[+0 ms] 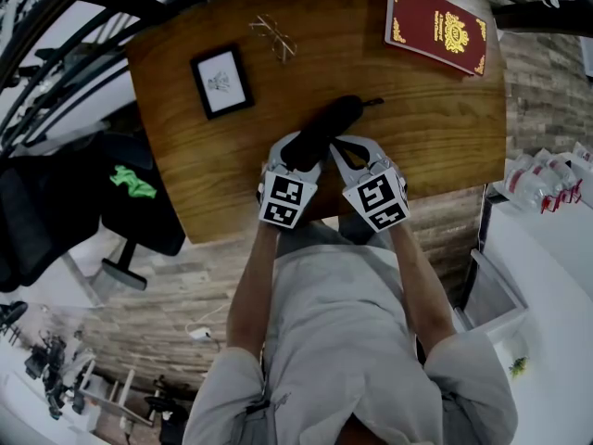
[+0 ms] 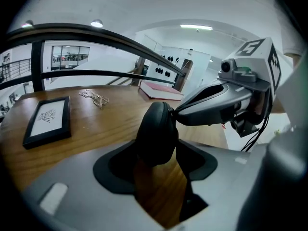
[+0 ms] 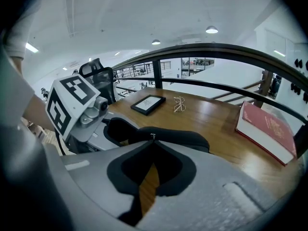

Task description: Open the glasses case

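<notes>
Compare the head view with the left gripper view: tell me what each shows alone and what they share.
Head view only: the person's torso and arms, a dark chair with something green on it, and the glasses case at full length.
Left gripper view only: ceiling lights, plus a close look at the left gripper clamped on the case's near end, with the right gripper closed at its zip seam.
Shared: the table, framed picture, spectacles, red book, case and both grippers.
</notes>
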